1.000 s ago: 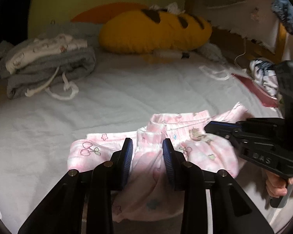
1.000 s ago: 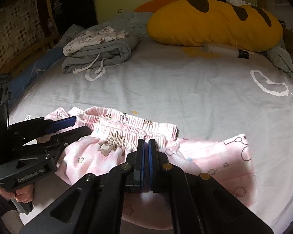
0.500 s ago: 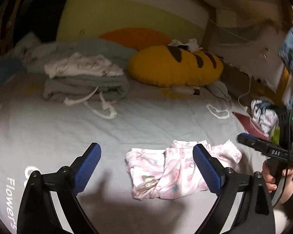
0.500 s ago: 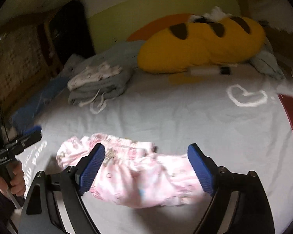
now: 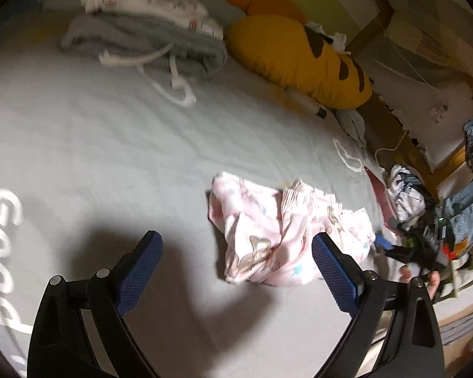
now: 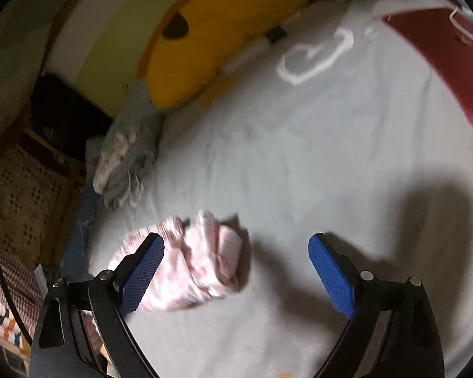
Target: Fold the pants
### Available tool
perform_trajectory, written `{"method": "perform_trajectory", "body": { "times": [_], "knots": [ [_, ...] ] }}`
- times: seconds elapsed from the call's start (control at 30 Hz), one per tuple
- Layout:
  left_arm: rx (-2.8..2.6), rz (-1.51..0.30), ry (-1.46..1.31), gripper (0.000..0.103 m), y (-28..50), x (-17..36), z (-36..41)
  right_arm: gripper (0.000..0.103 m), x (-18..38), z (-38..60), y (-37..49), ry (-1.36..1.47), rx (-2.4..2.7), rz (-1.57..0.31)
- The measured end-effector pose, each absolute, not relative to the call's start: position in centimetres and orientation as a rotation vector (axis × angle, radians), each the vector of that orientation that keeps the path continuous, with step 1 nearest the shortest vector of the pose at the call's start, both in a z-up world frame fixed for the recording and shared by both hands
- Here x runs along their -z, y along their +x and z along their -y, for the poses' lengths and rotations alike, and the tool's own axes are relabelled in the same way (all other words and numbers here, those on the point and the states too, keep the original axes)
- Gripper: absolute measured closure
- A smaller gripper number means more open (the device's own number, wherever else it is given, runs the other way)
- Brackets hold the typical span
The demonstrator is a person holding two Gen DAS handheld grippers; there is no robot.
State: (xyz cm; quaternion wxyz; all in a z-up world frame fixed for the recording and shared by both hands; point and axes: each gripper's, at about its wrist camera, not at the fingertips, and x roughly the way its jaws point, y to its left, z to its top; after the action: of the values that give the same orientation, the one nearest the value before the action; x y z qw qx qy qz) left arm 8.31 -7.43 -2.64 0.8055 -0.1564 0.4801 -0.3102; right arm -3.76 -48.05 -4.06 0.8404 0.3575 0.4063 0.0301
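Note:
The pink printed pants (image 5: 277,236) lie in a small folded, rumpled bundle on the grey bed sheet (image 5: 110,145). They also show in the right wrist view (image 6: 195,261). My left gripper (image 5: 236,267) is open and empty, held above the sheet just short of the bundle. My right gripper (image 6: 236,267) is open and empty, raised above the sheet with the bundle by its left finger (image 6: 142,271). In the left wrist view the right gripper (image 5: 410,249) shows at the far right beyond the pants, in a hand.
A pile of folded grey and white clothes (image 5: 148,28) lies at the back left. A yellow pillow (image 5: 299,60) lies by the headboard. A red flat object (image 6: 441,60) and more clothes (image 5: 406,192) lie at the bed's right edge.
Both grippers let go of the pink pants, opened wide and pulled back and up. The pants now lie free as a smaller bundle. Both views have tilted.

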Motion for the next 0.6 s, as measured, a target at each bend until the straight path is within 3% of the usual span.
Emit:
{"method": "perform_trajectory", "body": {
  "times": [0.13, 0.3, 0.53, 0.6],
  "knots": [
    [0.743, -1.116, -0.442, 0.008, 9.2, 4.9, 7.8, 0.009, 5.3, 47.0, -3.1, 0.781, -0.151, -0.918],
    [0.834, -1.096, -0.483, 0.016, 9.5, 5.3, 8.7, 0.009, 6.1, 45.2, -1.5, 0.795, -0.246, -0.952],
    [0.927, -1.085, -0.589, 0.018, 9.7, 5.9, 11.2, 0.009, 6.8, 43.3, 0.7, 0.799, -0.343, -0.954],
    [0.943, -1.087, -0.545, 0.020, 9.2, 5.9, 12.3, 0.014, 6.8, 42.6, 1.1, 0.806, -0.375, -0.958]
  ]
}}
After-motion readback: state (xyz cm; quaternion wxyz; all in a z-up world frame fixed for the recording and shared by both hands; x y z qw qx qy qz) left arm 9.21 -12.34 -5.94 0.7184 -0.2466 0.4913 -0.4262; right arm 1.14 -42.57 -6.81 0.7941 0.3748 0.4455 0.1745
